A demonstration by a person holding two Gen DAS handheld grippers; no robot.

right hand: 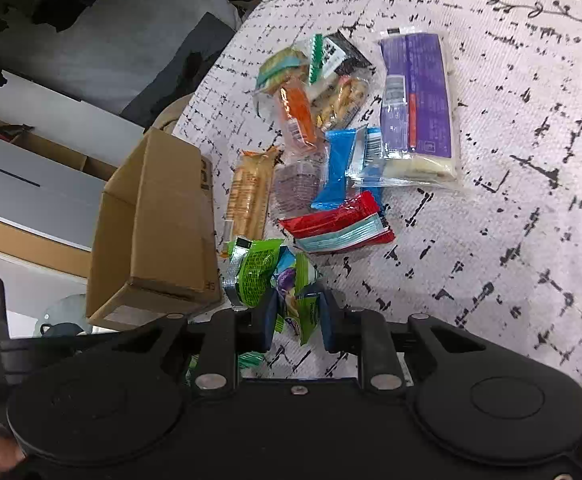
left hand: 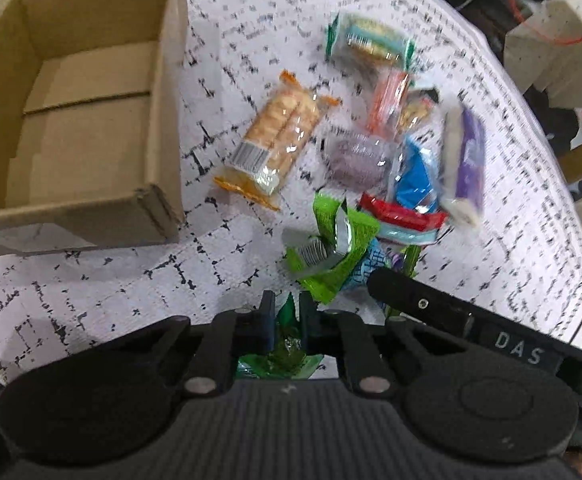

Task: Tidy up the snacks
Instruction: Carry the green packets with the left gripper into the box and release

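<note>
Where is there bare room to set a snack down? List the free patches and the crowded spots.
The box is empty inside. Bare cloth lies right of the purple pack and red pack in the right view, and below the box in the left view. It is crowded between the cracker pack and the purple pack, where wrappers overlap.

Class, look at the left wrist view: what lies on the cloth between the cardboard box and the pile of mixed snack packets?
One orange-edged cracker packet lies alone between the cardboard box and the pile; otherwise only bare patterned cloth shows.
</note>
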